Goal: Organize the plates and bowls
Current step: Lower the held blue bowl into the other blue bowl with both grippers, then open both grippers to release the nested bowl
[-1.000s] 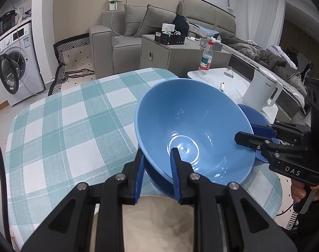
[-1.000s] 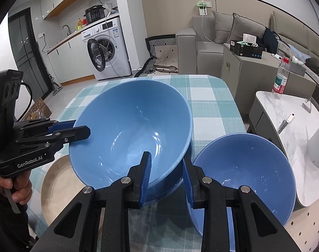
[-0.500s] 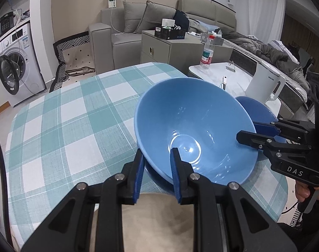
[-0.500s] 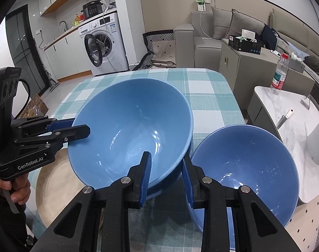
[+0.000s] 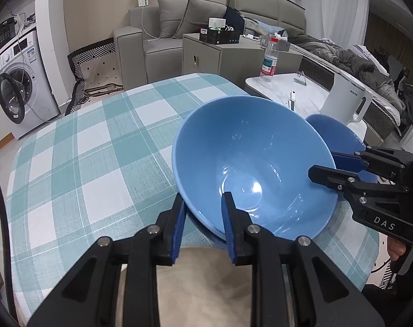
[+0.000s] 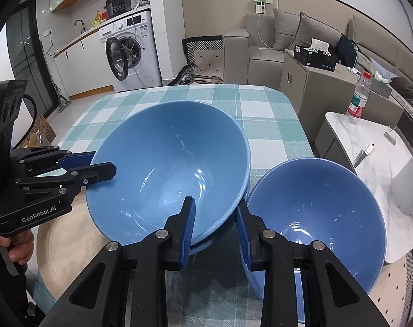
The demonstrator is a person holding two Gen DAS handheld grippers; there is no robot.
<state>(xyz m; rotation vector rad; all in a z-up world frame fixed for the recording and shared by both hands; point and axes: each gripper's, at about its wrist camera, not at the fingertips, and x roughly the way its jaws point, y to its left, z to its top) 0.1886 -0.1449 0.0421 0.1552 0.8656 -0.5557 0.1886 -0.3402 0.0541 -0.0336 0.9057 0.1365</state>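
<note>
A big light blue bowl (image 5: 250, 169) is held tilted above the checked table, gripped on two sides of its rim. My left gripper (image 5: 203, 218) is shut on its near rim, one finger inside, one outside. My right gripper (image 6: 214, 226) is shut on the opposite rim of the same bowl (image 6: 168, 169). A second, darker blue bowl (image 6: 315, 218) sits on the table to the right of it, partly behind the big bowl in the left wrist view (image 5: 334, 136). A beige plate (image 6: 70, 248) lies under the left gripper; it also shows in the left wrist view (image 5: 203, 286).
The teal checked tablecloth (image 5: 92, 158) covers the table. A white side table (image 6: 375, 147) with a water bottle (image 5: 269, 60) and a white kettle (image 5: 348, 100) stands beyond the right edge. A sofa, cabinet and washing machine (image 6: 130, 51) stand behind.
Both grippers have kept hold of the big bowl; it has shifted slightly towards the darker bowl and sits a little lower over the table.
</note>
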